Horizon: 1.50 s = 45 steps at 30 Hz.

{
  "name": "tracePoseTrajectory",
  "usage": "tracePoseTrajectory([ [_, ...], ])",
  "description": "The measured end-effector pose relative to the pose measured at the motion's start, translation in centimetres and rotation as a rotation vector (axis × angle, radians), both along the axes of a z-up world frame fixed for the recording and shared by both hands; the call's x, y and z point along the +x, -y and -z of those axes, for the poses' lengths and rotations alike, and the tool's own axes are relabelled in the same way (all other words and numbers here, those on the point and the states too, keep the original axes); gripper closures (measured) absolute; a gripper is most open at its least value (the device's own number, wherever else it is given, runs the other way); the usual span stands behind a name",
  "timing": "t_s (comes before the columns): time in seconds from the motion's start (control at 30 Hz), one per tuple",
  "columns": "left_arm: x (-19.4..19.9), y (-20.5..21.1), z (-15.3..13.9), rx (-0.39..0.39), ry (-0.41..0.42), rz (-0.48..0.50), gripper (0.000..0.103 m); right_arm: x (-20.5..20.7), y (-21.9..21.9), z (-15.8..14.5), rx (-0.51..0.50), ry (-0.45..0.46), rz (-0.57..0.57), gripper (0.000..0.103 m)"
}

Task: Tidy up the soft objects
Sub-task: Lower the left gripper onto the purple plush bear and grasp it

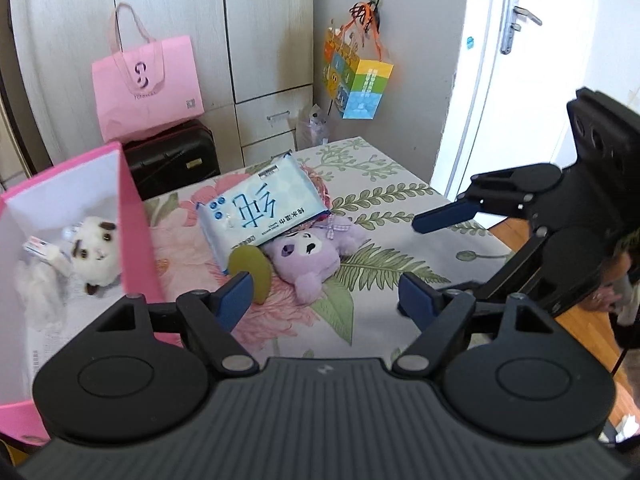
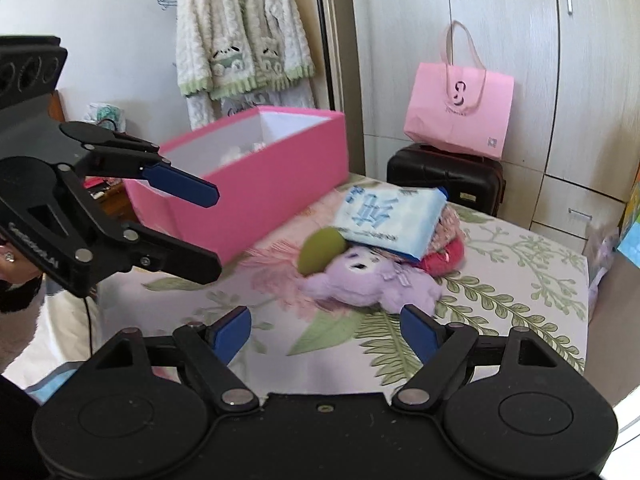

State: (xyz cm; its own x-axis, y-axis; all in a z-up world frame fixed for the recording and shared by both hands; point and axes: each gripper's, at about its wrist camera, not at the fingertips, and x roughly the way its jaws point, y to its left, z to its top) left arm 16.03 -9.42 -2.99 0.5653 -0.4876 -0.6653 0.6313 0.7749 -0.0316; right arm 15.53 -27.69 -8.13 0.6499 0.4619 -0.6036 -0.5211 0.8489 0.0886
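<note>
A purple plush toy (image 1: 308, 256) lies on the floral bedsheet, with a blue-white wet-wipes pack (image 1: 260, 210) resting on it and an olive round pad (image 1: 252, 268) beside it. They also show in the right wrist view: plush (image 2: 368, 280), pack (image 2: 388, 216), pad (image 2: 322, 250), with a red and pink knitted item (image 2: 444, 252) under the pack. A pink box (image 1: 132, 216) at left holds a white plush cat (image 1: 94, 254). My left gripper (image 1: 324, 300) is open and empty, just short of the pile. My right gripper (image 2: 326, 332) is open and empty, near the purple plush.
A pink paper bag (image 1: 146, 88) sits on a black suitcase (image 1: 172, 160) by the wardrobe. A colourful gift bag (image 1: 356, 80) hangs on the wall next to a white door (image 1: 520, 60). A fluffy cardigan (image 2: 240, 36) hangs behind the box. The bed edge runs along the right.
</note>
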Motion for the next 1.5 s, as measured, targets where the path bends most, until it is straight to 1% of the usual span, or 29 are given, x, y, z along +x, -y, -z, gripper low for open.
tracePoseTrajectory([
  [0.1,1.7,0.9,1.5,-0.018,-0.032,-0.024,0.028,1.3,-0.1,1.7,-0.027,0.017,0.003,0.018],
  [0.17,3.0,1.5,2.5,-0.035,-0.069,-0.035,0.031,2.3,-0.3,2.6,-0.039,0.025,0.004,0.018],
  [0.23,4.3,1.9,3.5,-0.058,-0.112,-0.047,0.034,3.4,-0.4,3.5,-0.046,0.026,0.010,0.018],
  [0.3,5.4,2.3,4.4,-0.068,-0.130,-0.070,0.038,4.6,-0.3,4.2,-0.046,0.019,0.025,0.018],
  [0.43,6.8,3.0,5.6,-0.062,-0.129,-0.110,0.039,6.7,0.1,5.3,-0.024,-0.015,0.049,0.017],
  [0.53,7.7,3.0,6.2,-0.092,-0.176,-0.123,0.039,7.7,0.5,5.9,0.003,-0.041,0.058,0.016],
  [0.67,8.2,3.2,7.1,-0.104,-0.213,-0.144,0.039,8.7,0.8,6.5,0.039,-0.065,0.047,0.012],
  [0.83,8.1,3.4,7.7,-0.122,-0.199,-0.181,0.039,8.7,0.2,6.9,0.024,-0.032,0.024,0.009],
  [1.0,7.6,3.5,8.0,-0.131,-0.179,-0.182,0.039,8.2,-0.8,7.2,-0.019,0.000,0.045,0.007],
  [1.23,7.3,3.0,8.5,-0.178,-0.199,-0.185,0.039,6.9,-2.3,7.4,-0.086,0.039,0.098,0.010],
  [1.5,6.0,2.4,8.5,-0.208,-0.234,-0.160,0.039,5.2,-2.9,7.2,-0.092,0.035,0.137,0.009],
])
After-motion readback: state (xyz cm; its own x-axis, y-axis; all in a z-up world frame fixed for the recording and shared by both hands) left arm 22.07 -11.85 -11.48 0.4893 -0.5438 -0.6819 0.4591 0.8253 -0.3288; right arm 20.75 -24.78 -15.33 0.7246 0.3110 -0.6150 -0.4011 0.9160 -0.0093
